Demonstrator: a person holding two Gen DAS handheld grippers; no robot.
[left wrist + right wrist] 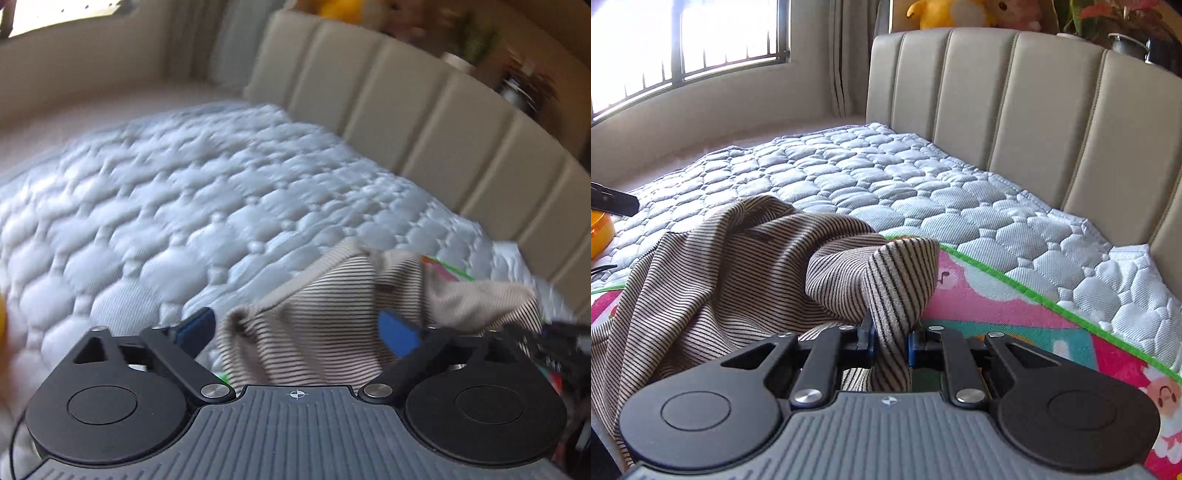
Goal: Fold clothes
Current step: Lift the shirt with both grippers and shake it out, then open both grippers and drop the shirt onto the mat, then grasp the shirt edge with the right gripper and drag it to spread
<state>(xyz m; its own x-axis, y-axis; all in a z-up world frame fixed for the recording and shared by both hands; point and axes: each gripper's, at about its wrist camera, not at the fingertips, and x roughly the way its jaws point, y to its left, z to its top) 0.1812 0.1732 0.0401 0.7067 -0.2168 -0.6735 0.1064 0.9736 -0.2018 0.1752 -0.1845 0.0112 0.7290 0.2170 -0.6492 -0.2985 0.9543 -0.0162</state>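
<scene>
A beige shirt with thin dark stripes (713,280) lies crumpled on a pink cartoon mat (997,306) on the bed. My right gripper (890,343) is shut on a bunched fold of the striped shirt, which rises in a hump just ahead of the blue pads. In the blurred left wrist view my left gripper (297,328) is open, its blue pads (399,332) wide apart, with the striped shirt (325,317) lying between and ahead of them. Whether it touches the cloth is unclear.
A quilted grey-white mattress (886,177) fills the middle. A beige padded headboard (1015,110) runs along the right and far side. An orange object (600,232) sits at the left edge. Plush toys (945,13) and a plant sit behind the headboard. A barred window (683,48) is at the far left.
</scene>
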